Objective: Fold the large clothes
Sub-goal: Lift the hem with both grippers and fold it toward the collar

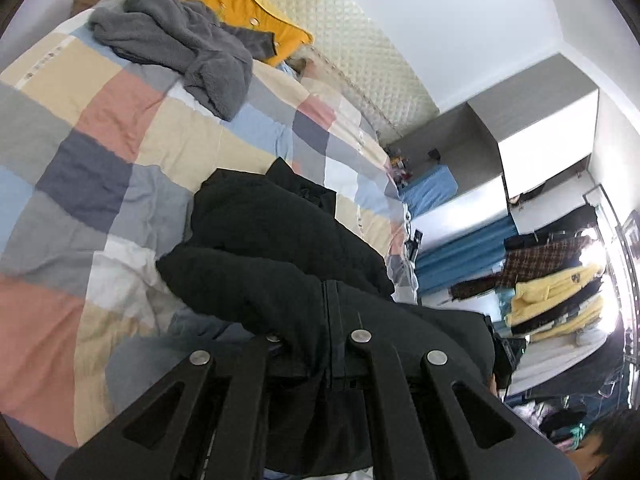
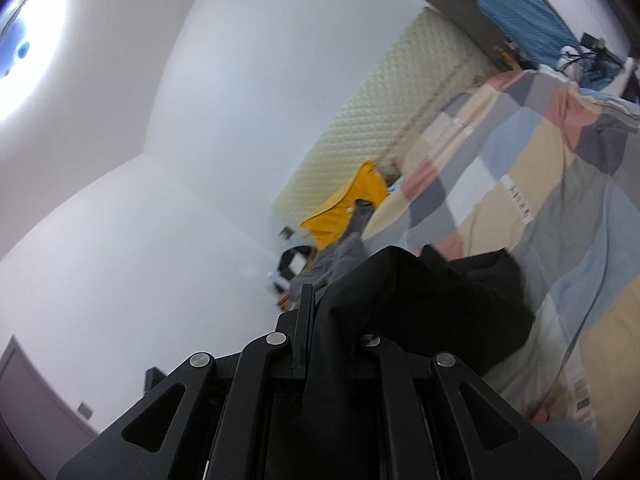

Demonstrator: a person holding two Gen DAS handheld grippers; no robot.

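Observation:
A large black garment [image 1: 276, 248] hangs bunched over the bed with the patchwork cover [image 1: 92, 120]. My left gripper [image 1: 320, 320] is shut on its edge, with the cloth draped over the fingers and hiding the tips. In the right wrist view my right gripper [image 2: 320, 320] is shut on another part of the same black garment [image 2: 432, 292], lifted above the patchwork cover [image 2: 540, 184]. Its left finger [image 2: 306, 320] shows beside the cloth; the other is covered.
A grey fleece garment [image 1: 180, 48] and a yellow garment [image 1: 248, 12] lie at the head of the bed by the quilted headboard [image 1: 360, 48]. A clothes rack [image 1: 552, 292] with hanging clothes stands beyond the bed's far side. A blue mat [image 2: 524, 20] lies past the bed.

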